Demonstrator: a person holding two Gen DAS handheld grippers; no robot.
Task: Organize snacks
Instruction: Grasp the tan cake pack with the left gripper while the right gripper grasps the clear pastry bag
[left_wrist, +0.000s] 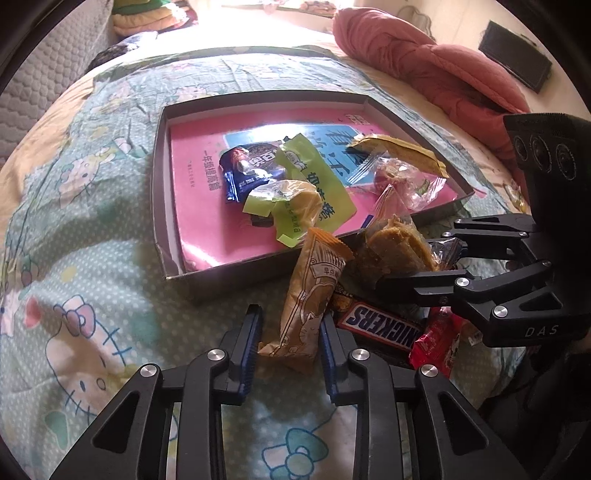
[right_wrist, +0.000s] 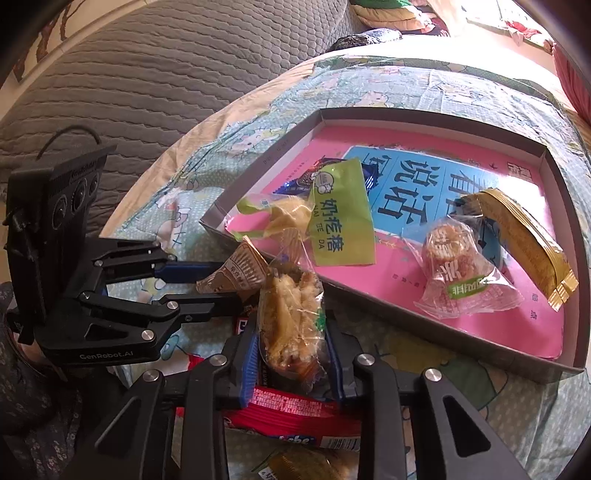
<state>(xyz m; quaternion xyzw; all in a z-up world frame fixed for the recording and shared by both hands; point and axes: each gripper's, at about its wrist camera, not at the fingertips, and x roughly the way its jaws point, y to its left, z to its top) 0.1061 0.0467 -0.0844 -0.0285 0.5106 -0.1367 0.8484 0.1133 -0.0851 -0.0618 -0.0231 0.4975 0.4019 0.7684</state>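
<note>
A shallow grey box (left_wrist: 159, 192) (right_wrist: 436, 114) with a pink book inside lies on the bed and holds several wrapped snacks, among them a green packet (left_wrist: 314, 184) (right_wrist: 343, 221). My left gripper (left_wrist: 291, 325) (right_wrist: 218, 280) is shut on a tan cartoon-printed packet (left_wrist: 310, 295) (right_wrist: 236, 273) just in front of the box. My right gripper (right_wrist: 291, 350) (left_wrist: 402, 258) is shut on a clear-wrapped brown pastry (right_wrist: 291, 317) (left_wrist: 391, 243) beside it, at the box's near edge.
A Snickers bar (left_wrist: 380, 325) and a red packet (left_wrist: 439, 339) (right_wrist: 295, 410) lie on the Hello Kitty bedspread (left_wrist: 92, 314) under the grippers. A pink cushion (left_wrist: 424, 62) lies behind the box at right; a grey quilted headboard (right_wrist: 147, 74) stands at left.
</note>
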